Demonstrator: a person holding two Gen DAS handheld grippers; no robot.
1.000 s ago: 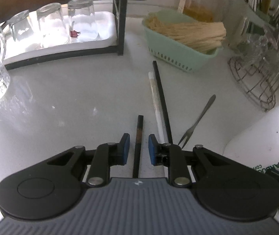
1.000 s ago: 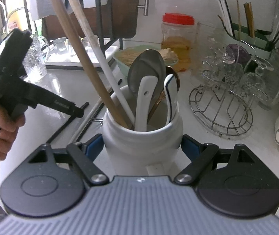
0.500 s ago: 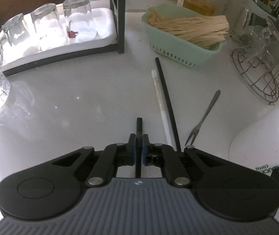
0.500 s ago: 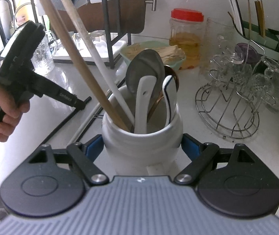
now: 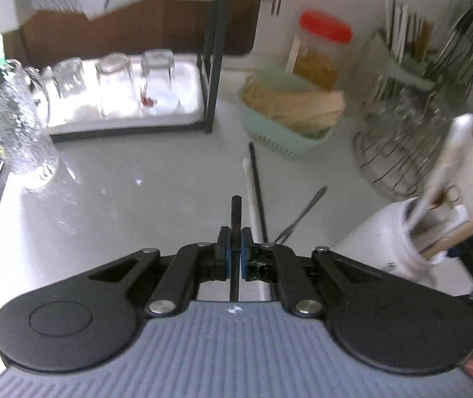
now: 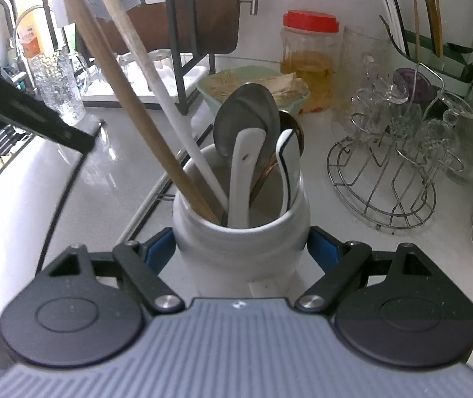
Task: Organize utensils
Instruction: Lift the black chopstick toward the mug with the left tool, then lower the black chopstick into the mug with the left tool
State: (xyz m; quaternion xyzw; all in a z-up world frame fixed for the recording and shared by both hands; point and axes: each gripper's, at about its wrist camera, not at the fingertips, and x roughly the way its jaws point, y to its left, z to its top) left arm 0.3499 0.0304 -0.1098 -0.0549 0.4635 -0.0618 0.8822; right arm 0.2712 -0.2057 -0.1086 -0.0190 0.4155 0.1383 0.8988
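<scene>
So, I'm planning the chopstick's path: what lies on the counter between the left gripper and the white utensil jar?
In the left wrist view: a white chopstick, a black chopstick and a small fork.

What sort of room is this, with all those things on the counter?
Most likely a home kitchen. Drinking glasses drain upside down on a white tray, a white jar holds spoons and long wooden handles, and a faucet shows at the left edge.

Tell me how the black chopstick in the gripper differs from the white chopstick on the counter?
The thin black chopstick is dark and clamped in the left gripper, lifted off the counter. The long white chopstick is pale and lies flat on the white counter, untouched. Both are slim, straight sticks.
</scene>
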